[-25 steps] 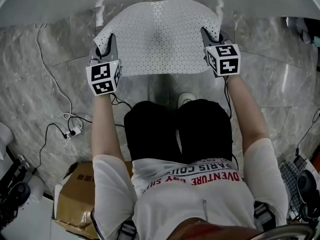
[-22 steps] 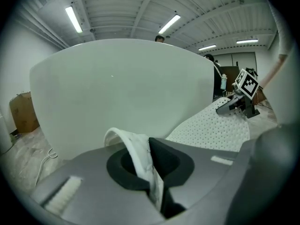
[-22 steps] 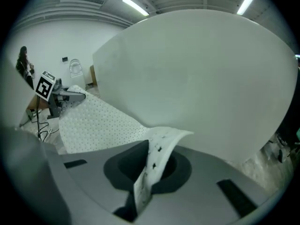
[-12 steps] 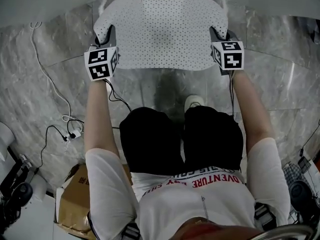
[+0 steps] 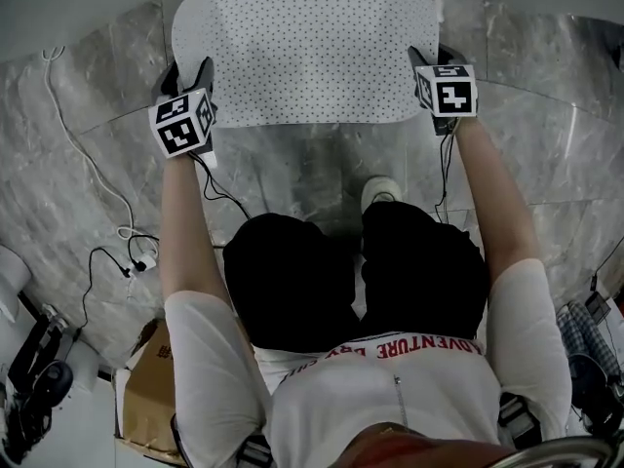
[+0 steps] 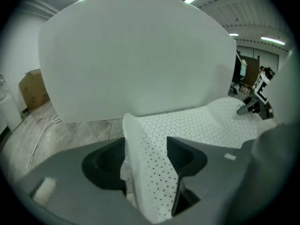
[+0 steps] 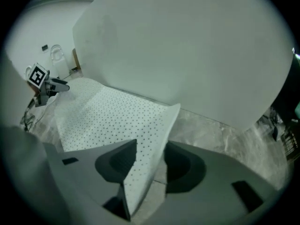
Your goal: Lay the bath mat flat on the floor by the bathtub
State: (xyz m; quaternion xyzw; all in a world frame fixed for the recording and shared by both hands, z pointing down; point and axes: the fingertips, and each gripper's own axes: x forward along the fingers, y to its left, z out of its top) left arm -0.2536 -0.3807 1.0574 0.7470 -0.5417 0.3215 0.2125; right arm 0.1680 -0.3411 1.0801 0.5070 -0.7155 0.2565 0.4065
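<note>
The white dotted bath mat (image 5: 307, 47) lies spread on the grey marble floor against the white bathtub (image 5: 58, 18). My left gripper (image 5: 190, 71) is at the mat's near left corner, my right gripper (image 5: 429, 58) at its near right corner. In the left gripper view the corner of the mat (image 6: 206, 125) stands folded upright between the jaws of the left gripper (image 6: 146, 161), which are opening. In the right gripper view the other corner of the mat (image 7: 108, 116) leans on one jaw of the right gripper (image 7: 150, 165), with a gap to the other; these jaws are opening too.
The bathtub wall (image 6: 136, 55) rises right behind the mat. A white cable (image 5: 83, 164) runs over the floor at the left, and a cardboard box (image 5: 146, 398) sits behind the person. The person's shoe (image 5: 380, 193) rests just short of the mat.
The mat has been lowered and pushed forward until it lies flat by the tub. Both grippers moved forward and slightly apart with its near corners.
</note>
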